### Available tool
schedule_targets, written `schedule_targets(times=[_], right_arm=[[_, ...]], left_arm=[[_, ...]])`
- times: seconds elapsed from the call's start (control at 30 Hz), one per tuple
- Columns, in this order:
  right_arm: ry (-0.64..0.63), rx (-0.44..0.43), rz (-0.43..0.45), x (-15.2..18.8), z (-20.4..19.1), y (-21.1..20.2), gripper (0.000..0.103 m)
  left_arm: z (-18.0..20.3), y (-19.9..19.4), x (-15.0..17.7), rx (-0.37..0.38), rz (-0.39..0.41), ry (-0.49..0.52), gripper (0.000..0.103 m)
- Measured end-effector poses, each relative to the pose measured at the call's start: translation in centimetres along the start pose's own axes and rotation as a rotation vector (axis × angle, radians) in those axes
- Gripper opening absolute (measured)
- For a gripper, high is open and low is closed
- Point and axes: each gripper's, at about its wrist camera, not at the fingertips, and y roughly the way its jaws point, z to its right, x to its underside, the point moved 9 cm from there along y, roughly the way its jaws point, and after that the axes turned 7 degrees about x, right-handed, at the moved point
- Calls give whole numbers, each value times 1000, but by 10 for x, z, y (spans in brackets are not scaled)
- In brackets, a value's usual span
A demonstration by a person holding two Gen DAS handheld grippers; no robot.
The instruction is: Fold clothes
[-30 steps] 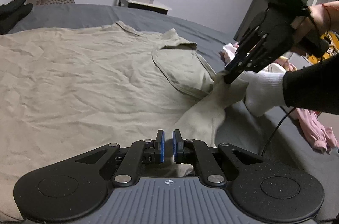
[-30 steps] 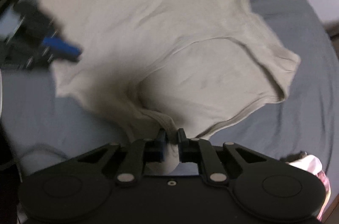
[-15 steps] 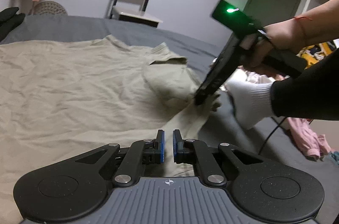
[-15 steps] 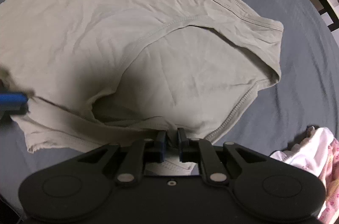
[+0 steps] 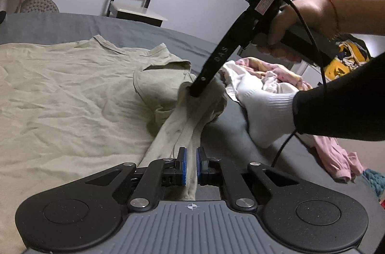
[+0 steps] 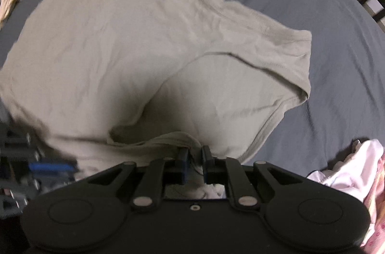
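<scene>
Olive-green crumpled cotton T-shirt (image 5: pixel 72 95) lies spread on the dark grey bed (image 5: pixel 149 32), its near side edge now drawn into a taut ridge between both tools; 1 second ago that edge sagged and no cloth sat between the left pads. This suggests a lengthwise side fold is being lifted. Left tool (image 5: pixel 190 167) is narrowed onto the hem strip. Right tool (image 6: pixel 193 159) is likewise nearly closed, pinching bunched cloth beside the sleeve (image 6: pixel 240 95), which lies turned inward over the body.
</scene>
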Motion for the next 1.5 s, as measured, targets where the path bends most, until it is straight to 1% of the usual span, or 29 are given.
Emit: schedule_targets(times=[0.03,0.07,0.1,0.13,0.17,0.2,0.27,0.3,0.37,0.5,0.57,0.6,0.63,0.67,0.7,0.77,0.87,0.9,0.97,1.07,1.17,1.23,1.27,1.3,1.33,1.4,1.47,1.5], right_arm=[[15,16,20,-3,0,2,13],[29,33,40,-6,0,3,17],[20,37,31,-5,0,1,20],[9,41,21,-4,0,0,21],[-2,45,11,-3,0,-2,28],[-13,49,1,-2,1,-4,45],[-34,56,-18,-1,1,-8,58],[-45,60,-28,0,1,-10,61],[-66,68,-48,2,1,-14,61],[-109,83,-87,5,2,-22,62],[-147,53,-167,24,-3,-19,62],[-150,35,-199,34,-5,-16,62],[-152,44,-209,40,-4,-13,60],[-155,56,-219,45,-4,-9,56],[-169,82,-213,47,-2,-4,47],[-179,91,-195,45,-2,2,38],[-147,95,-122,29,-2,-3,35],[-140,98,-100,24,-3,-7,27],[-111,96,-71,15,-3,-11,17],[-77,86,-52,10,-5,-14,16],[-49,86,-27,9,-6,-14,22],[-37,82,-17,7,-5,-13,22],[-30,79,-15,7,-5,-12,21],[-24,75,-13,6,-5,-10,14],[-17,72,-11,5,-4,-9,11],[-22,85,-38,12,-3,-20,10],[-25,75,-82,17,-3,-27,10],[-30,56,-114,23,-4,-31,10]], left_arm=[[-4,4,0,-14,-2,-13,5],[-7,7,0,-28,-5,-27,5],[-12,10,1,-41,-9,-48,5],[-16,13,2,-51,-13,-70,5],[-20,15,3,-58,-16,-90,5],[-23,16,5,-59,-17,-107,5],[-27,16,6,-53,-13,-130,5],[-29,17,7,-50,-12,-136,5],[-32,17,7,-44,-7,-148,5],[-39,18,3,-28,5,-211,5],[-42,19,2,-26,8,-227,5],[-43,19,2,-26,9,-231,5],[-43,19,2,-28,9,-233,5],[-43,18,2,-29,10,-234,5],[-43,18,2,-30,11,-234,5],[-43,18,2,-32,13,-233,5],[-43,19,3,-32,10,-228,5],[-42,18,3,-31,10,-226,5],[-41,18,3,-29,9,-222,5],[-39,17,3,-21,7,-215,5],[-37,17,5,-17,4,-209,5],[-37,15,5,-16,2,-207,5],[-36,15,6,-16,2,-206,5],[-36,14,6,-16,1,-205,5],[-35,13,6,-16,0,-202,5],[-33,11,7,-12,-8,-195,5],[-29,7,8,7,-19,-190,5],[-25,4,9,21,-23,-184,5]])
